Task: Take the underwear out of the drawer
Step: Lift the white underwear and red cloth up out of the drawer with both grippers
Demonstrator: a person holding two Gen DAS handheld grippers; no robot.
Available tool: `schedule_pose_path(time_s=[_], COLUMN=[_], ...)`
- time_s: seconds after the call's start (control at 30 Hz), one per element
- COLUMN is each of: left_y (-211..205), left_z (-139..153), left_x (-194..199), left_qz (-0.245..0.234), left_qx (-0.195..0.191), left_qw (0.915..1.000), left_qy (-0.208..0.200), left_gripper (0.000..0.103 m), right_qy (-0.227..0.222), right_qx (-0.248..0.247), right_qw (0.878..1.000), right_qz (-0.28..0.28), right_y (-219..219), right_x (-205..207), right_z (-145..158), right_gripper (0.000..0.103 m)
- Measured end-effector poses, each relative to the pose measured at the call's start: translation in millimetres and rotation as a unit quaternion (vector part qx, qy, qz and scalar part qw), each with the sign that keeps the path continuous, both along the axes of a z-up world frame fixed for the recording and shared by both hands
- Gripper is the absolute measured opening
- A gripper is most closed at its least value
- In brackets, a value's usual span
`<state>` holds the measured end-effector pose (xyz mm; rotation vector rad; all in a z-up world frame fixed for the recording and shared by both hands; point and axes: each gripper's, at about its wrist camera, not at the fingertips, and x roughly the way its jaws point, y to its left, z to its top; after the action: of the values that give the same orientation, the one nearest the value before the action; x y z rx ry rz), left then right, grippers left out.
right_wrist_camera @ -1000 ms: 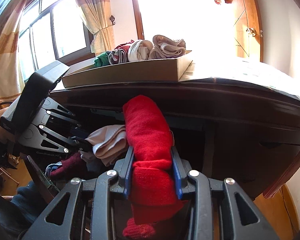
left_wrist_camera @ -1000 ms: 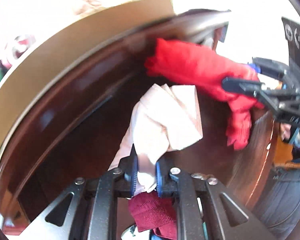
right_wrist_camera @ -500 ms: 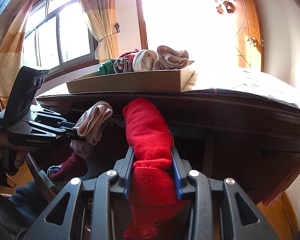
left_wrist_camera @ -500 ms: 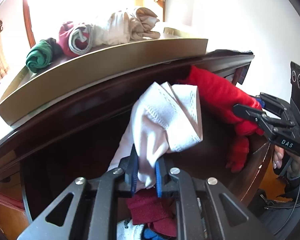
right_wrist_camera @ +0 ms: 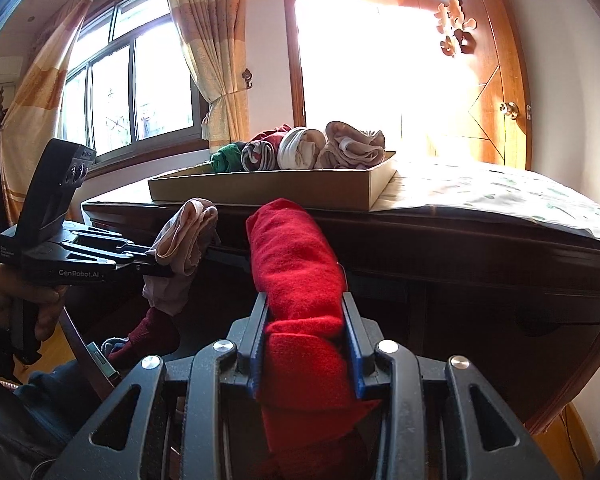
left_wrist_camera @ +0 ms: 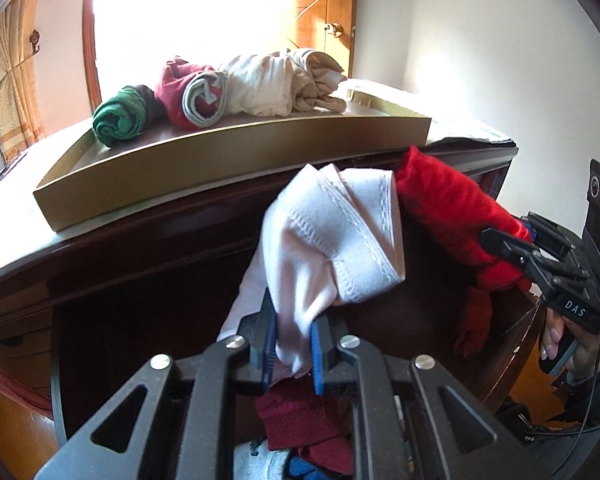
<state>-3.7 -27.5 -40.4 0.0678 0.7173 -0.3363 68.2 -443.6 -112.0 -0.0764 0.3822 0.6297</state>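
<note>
My left gripper (left_wrist_camera: 292,344) is shut on pale pink underwear (left_wrist_camera: 332,240), held up in front of the dark wooden dresser (left_wrist_camera: 140,280); the right wrist view shows that gripper (right_wrist_camera: 148,268) at the left with the pink piece (right_wrist_camera: 184,240) hanging from it. My right gripper (right_wrist_camera: 306,340) is shut on a rolled red garment (right_wrist_camera: 292,256), also seen at the right of the left wrist view (left_wrist_camera: 452,212). Below the left gripper, the open drawer holds maroon cloth (left_wrist_camera: 300,420) and blue and white pieces.
A shallow cardboard tray (left_wrist_camera: 220,160) on the dresser top carries several rolled garments: green (left_wrist_camera: 118,118), maroon-grey, cream and beige. A patterned cloth (right_wrist_camera: 500,196) covers the dresser top to the right. Windows, curtains and a wooden door stand behind. A hand (left_wrist_camera: 556,340) holds the right gripper's handle.
My left gripper has lifted the pink underwear up and tilted back, so the tray on the dresser top has come into view. The right gripper has stayed almost still with the red garment.
</note>
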Motion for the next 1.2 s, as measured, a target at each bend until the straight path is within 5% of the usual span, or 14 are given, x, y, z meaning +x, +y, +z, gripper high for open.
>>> schedule_pose_path(time_s=[1.2], left_y=[22], left_z=[34], left_x=[-31], left_qz=[0.035], left_qx=[-0.053], left_qw=[0.9939], left_qy=[-0.090], left_gripper=[0.012], right_qy=[-0.038], right_qx=[0.051], right_qw=[0.998], right_qz=[0.028], right_y=[9], right_x=[-26], right_z=[19], right_gripper=[0.036])
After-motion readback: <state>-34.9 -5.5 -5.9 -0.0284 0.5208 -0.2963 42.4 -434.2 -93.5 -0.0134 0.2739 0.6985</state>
